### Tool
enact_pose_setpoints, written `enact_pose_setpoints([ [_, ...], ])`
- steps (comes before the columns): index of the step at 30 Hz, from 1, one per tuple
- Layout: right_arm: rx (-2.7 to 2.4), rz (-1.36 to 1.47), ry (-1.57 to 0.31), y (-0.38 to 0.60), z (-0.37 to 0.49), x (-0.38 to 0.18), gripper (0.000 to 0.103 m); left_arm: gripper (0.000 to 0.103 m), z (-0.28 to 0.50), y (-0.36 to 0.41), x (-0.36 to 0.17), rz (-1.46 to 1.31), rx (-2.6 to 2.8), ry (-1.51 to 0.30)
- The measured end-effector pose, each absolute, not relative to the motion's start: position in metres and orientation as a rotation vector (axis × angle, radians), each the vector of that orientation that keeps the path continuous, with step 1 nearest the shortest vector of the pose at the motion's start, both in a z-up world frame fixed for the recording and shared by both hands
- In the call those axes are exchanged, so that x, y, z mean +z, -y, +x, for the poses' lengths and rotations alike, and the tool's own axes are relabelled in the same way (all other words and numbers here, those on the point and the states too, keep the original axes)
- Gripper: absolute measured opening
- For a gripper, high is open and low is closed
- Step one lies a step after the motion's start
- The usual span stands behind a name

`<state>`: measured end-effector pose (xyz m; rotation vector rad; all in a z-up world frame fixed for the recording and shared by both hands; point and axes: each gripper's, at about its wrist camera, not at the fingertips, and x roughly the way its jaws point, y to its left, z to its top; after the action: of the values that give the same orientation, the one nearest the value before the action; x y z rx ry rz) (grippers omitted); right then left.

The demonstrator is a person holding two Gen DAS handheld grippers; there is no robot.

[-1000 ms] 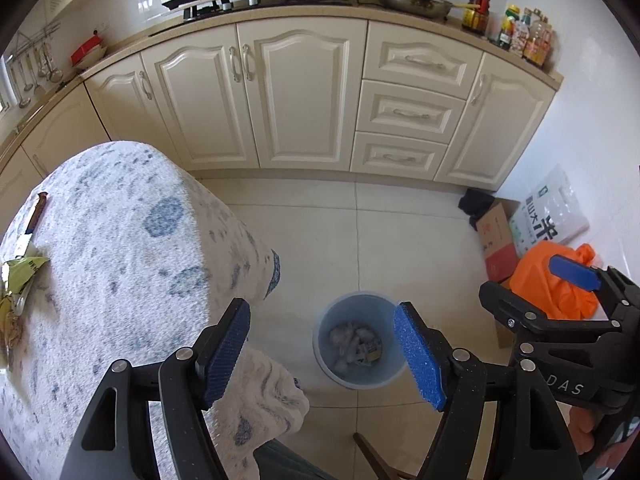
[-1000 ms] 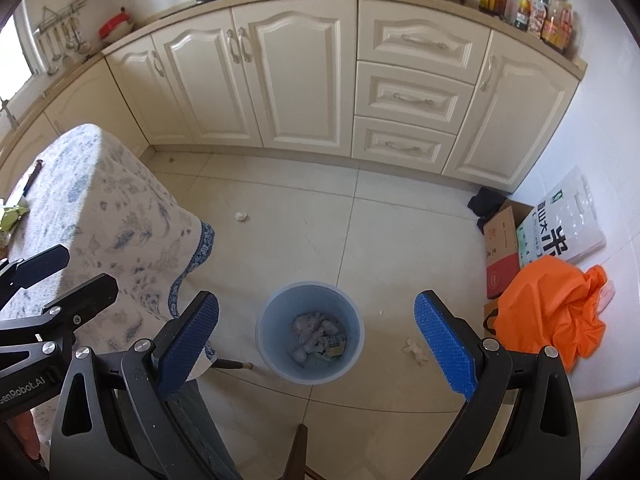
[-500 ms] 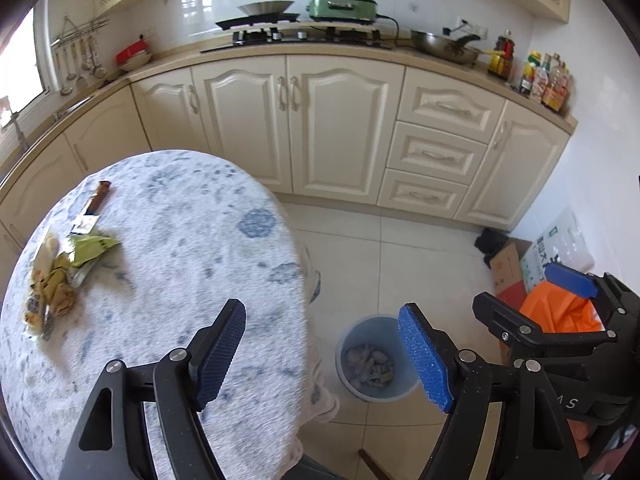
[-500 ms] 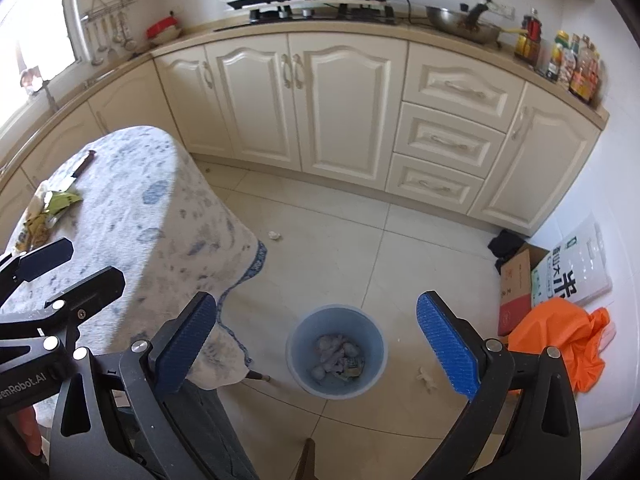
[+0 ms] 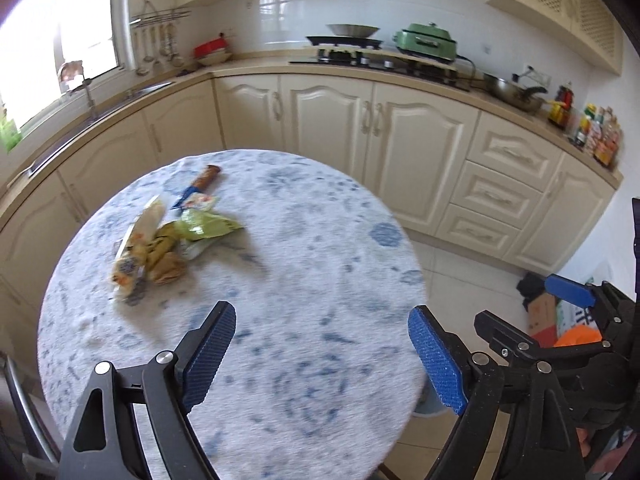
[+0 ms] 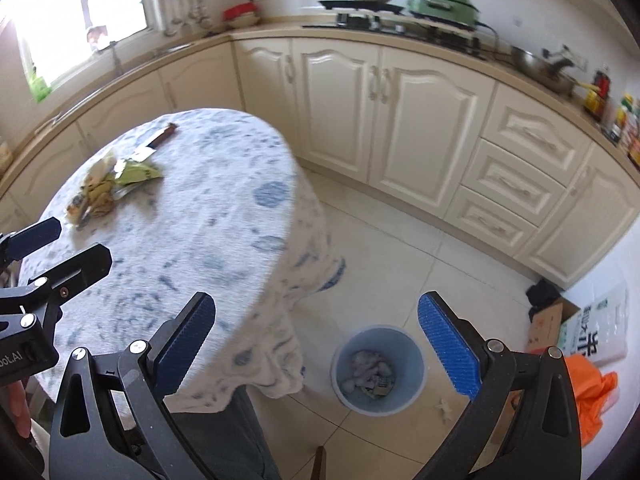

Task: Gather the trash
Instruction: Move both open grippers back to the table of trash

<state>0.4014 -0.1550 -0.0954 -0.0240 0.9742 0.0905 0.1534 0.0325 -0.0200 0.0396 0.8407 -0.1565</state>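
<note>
Motion blur softens both views. The wrapper pile (image 5: 160, 240) on the round table (image 5: 320, 264) is smeared; individual pieces and print cannot be told apart. In the left wrist view the blue bin (image 5: 430, 408) is almost wholly hidden behind the table edge. The right gripper (image 5: 532, 320) is cut off by the frame's right border there. Bottles (image 6: 624, 120) on the counter are too blurred to identify. Bin contents (image 6: 370, 372) read only as crumpled scraps.
</note>
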Motion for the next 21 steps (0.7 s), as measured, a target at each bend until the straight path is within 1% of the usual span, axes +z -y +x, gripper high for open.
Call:
enact_pose_setpoints([
  [4, 0.174, -0.055, -0.977, 0.119, 0.412, -0.096, 0.102, 0.087, 0.148, -0.055, -0.012, 0.018, -0.089, -0.837],
  [12, 0.307, -0.087, -1.003, 0.054, 0.437, -0.104, 0.102, 0.088, 0.143, -0.108, -0.003, -0.033, 0.038, -0.852],
  [21, 0.382, -0.108, -1.054, 0.001, 0.476, -0.118, 0.102, 0.088, 0.184, -0.164, -0.010, -0.088, 0.114, -0.902],
])
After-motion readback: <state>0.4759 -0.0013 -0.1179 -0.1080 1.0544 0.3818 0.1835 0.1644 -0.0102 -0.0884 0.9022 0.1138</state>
